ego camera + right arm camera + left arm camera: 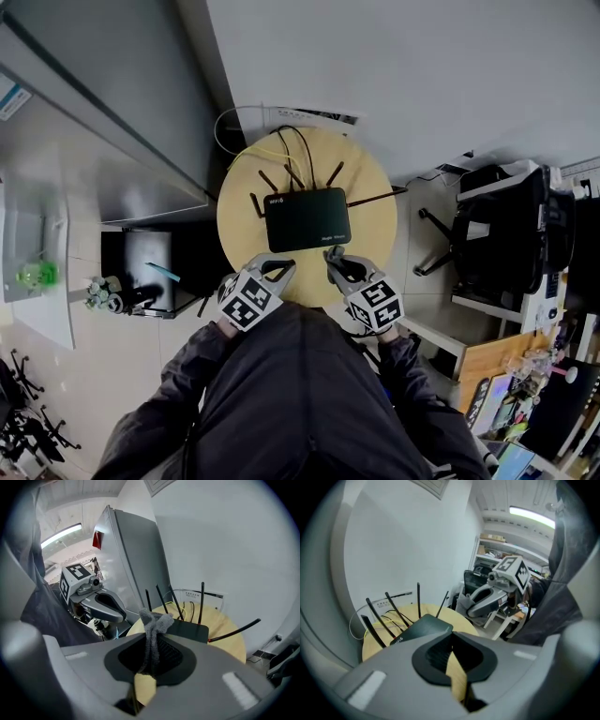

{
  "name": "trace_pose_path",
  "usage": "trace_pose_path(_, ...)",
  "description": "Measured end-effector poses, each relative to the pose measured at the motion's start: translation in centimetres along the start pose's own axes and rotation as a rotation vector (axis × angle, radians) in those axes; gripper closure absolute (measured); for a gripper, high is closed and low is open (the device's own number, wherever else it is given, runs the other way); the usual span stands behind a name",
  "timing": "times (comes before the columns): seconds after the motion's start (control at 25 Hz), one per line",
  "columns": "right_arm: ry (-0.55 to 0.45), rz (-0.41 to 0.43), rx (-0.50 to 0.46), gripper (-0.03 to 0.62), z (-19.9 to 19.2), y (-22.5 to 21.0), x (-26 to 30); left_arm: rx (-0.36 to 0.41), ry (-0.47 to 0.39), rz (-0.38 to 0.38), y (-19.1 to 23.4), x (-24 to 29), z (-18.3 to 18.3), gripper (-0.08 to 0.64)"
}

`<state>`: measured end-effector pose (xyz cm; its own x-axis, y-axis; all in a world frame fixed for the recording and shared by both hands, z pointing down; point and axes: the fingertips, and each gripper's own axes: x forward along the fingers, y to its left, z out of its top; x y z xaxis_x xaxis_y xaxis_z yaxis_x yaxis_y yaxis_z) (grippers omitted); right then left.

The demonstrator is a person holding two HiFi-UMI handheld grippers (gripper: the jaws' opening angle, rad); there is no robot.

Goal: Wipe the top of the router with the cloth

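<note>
Head view: right tool [336, 262] pinching cloth [152, 623], left tool [277, 268] closed, at table's [377, 225] near edge.

the left gripper [273, 268] and right gripper [339, 266] are grey shells with black ribbed pads [435, 654] (each bears a white cube [250, 300] of black square markers); dark sleeves [176, 377].

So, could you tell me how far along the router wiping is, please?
Done: the cloth is pinched in the right gripper. In hand: that gripper sits at the near edge of the table, short of the router. Left: the whole wipe; the cloth is not yet on its top.
</note>
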<state>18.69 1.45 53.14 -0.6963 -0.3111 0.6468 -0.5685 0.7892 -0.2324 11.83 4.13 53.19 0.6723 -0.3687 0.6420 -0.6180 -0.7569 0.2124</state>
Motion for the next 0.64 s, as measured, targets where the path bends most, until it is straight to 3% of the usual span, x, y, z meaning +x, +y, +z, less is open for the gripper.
trace_pose_path(0.64, -0.018, -0.015, -0.008, 0.548, 1.3, 0.7, 0.1, 0.013, -0.005, -0.018, 0.3, -0.4, -0.4, 0.560)
